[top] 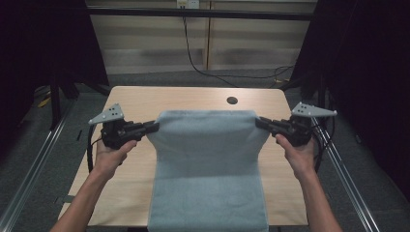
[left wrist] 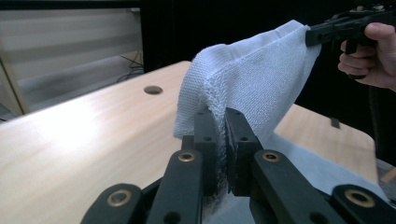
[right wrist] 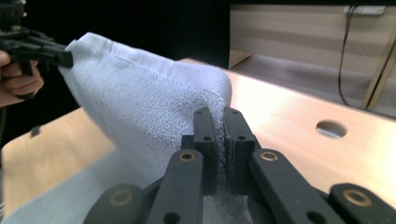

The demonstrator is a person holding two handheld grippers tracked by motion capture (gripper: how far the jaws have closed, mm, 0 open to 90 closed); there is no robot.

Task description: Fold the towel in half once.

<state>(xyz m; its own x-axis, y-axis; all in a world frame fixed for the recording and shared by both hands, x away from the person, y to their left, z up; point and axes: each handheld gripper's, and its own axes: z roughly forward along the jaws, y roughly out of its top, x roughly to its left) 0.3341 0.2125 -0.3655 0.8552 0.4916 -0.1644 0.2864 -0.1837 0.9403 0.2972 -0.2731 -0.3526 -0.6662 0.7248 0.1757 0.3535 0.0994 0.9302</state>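
Note:
A light blue-grey towel [top: 208, 164] hangs stretched between my two grippers above a wooden table [top: 130, 104], its lower part lying on the table and reaching over the near edge. My left gripper [top: 155, 127] is shut on the towel's upper left corner. My right gripper [top: 258, 122] is shut on the upper right corner. In the left gripper view the towel [left wrist: 252, 79] is pinched between the black jaws of my left gripper [left wrist: 221, 122], with the other gripper holding the far corner. The right gripper view shows the towel [right wrist: 140, 112] clamped in my right gripper [right wrist: 220, 122].
The table has a round hole [top: 232, 100] near its far edge. Black curtains stand at both sides and a black cable [top: 193, 58] runs down the pale back wall. Metal rails [top: 34, 164] line the floor left and right of the table.

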